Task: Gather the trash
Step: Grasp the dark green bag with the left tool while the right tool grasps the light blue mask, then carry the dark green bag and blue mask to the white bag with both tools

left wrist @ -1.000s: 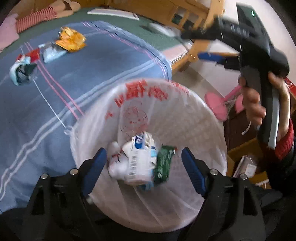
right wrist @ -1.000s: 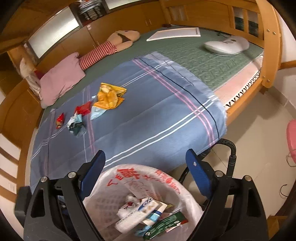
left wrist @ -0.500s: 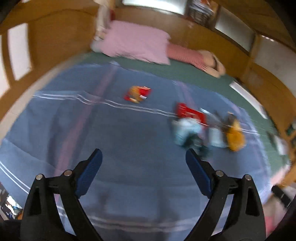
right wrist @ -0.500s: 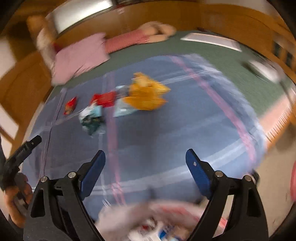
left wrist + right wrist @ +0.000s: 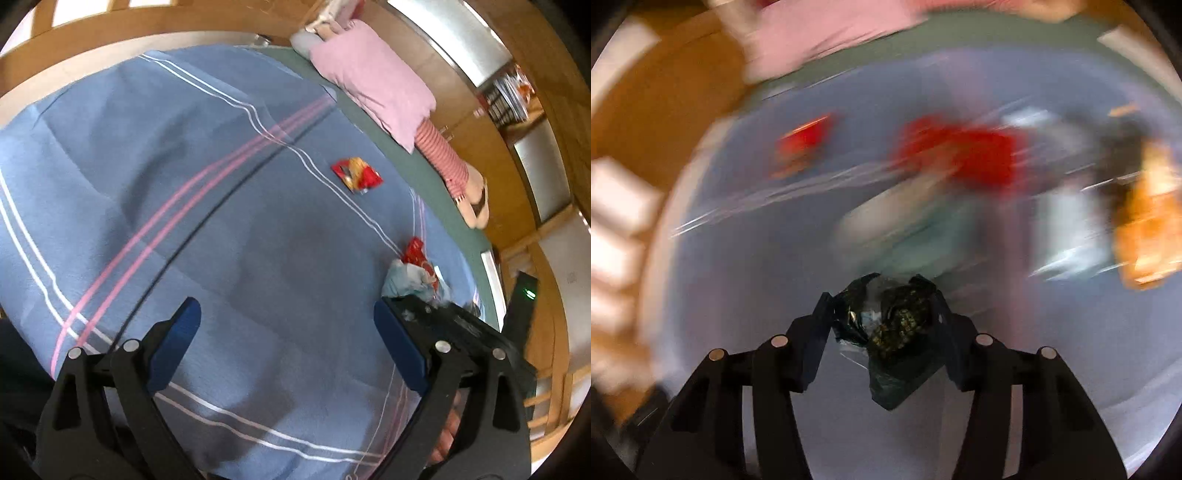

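Left gripper [image 5: 286,332] spread and opening above the blue striped blanket [image 5: 184,184], nothing between its jaws, right gripper [image 5: 882,310] closing with a dark crumpled wrapper [image 5: 897,332] lodged between the jaws, red wrapper [image 5: 356,175] lying apart, remaining trash smeared by blur, partly hidden.

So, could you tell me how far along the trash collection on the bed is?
Nothing in these views shows what is already binned. In hand: the right gripper is closing around a dark crumpled wrapper. Left: a red-and-yellow snack packet, a red wrapper and pale crumpled paper on the blue striped blanket; the left gripper is open.
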